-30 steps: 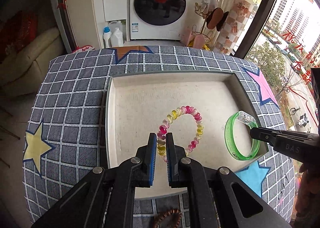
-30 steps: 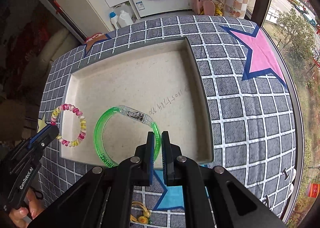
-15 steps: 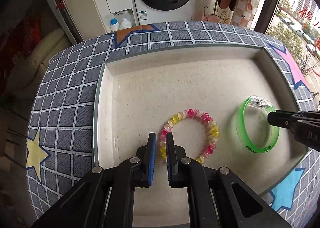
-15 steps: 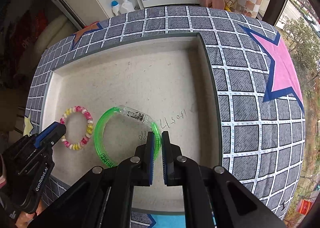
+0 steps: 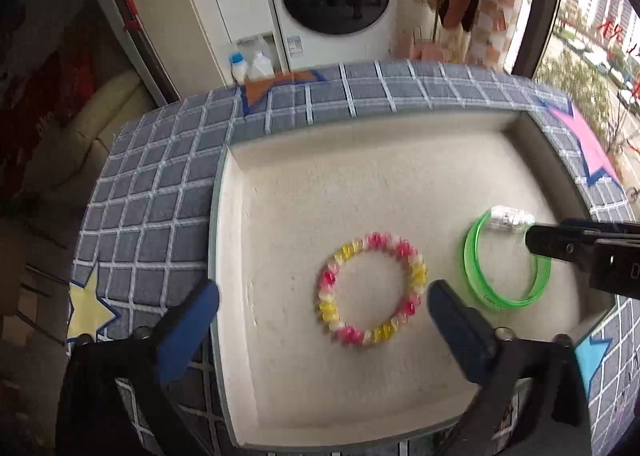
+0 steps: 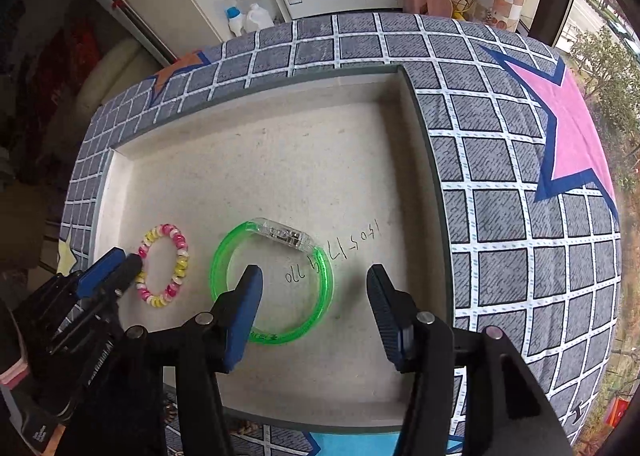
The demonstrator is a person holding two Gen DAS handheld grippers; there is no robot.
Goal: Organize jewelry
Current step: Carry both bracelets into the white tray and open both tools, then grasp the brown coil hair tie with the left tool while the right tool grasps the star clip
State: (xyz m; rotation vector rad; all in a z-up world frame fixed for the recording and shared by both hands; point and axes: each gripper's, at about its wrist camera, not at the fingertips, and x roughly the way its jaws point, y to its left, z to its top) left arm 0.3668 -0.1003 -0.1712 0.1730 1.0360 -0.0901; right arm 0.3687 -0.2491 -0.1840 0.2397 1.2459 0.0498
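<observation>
Left gripper: I see its jaws spread wide, holding nothing; blue pads either side of the beaded bracelet.
Beaded bracelet: pink, yellow and white, flat on the tray floor, between my left pads, apart from both.
Right gripper: jaws wide apart, empty.
Green bangle: translucent, clear clasp at its far side, flat in the tray just right of the beaded bracelet; my right gripper's left pad sits over its near-left rim.
Tray: shallow, beige, on a grey checked cloth.
</observation>
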